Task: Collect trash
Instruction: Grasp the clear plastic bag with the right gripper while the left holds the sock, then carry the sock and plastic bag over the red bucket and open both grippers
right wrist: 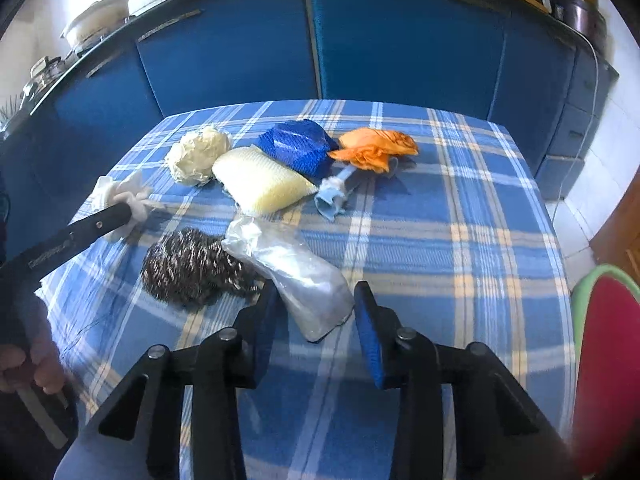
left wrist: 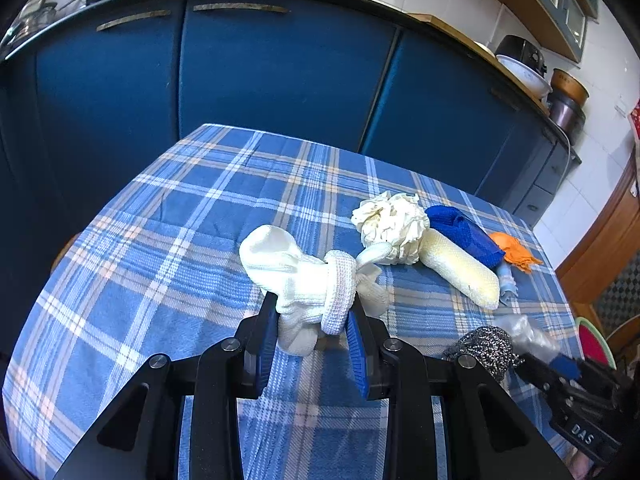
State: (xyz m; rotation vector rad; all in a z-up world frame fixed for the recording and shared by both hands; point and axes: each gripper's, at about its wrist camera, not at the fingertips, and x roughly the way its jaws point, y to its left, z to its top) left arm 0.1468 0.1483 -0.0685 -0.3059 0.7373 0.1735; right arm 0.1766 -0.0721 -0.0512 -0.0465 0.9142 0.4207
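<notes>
while left fingers (left wrist: 312,320) pinch white cloth (left wrist: 304,276), right fingers (right wrist: 314,312) straddle plastic bag (right wrist: 296,268), spread.

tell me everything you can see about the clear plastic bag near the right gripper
The clear plastic bag is a crumpled, translucent, whitish film lying flat on the checked tablecloth. It runs diagonally: its bunched, narrower end lies beside the steel wool scourer and appears to touch it, while its wider end reaches between the fingers of the right gripper. The jaws stand either side of that end, and the pads do not clearly press it yet. It looks empty and limp.
</notes>
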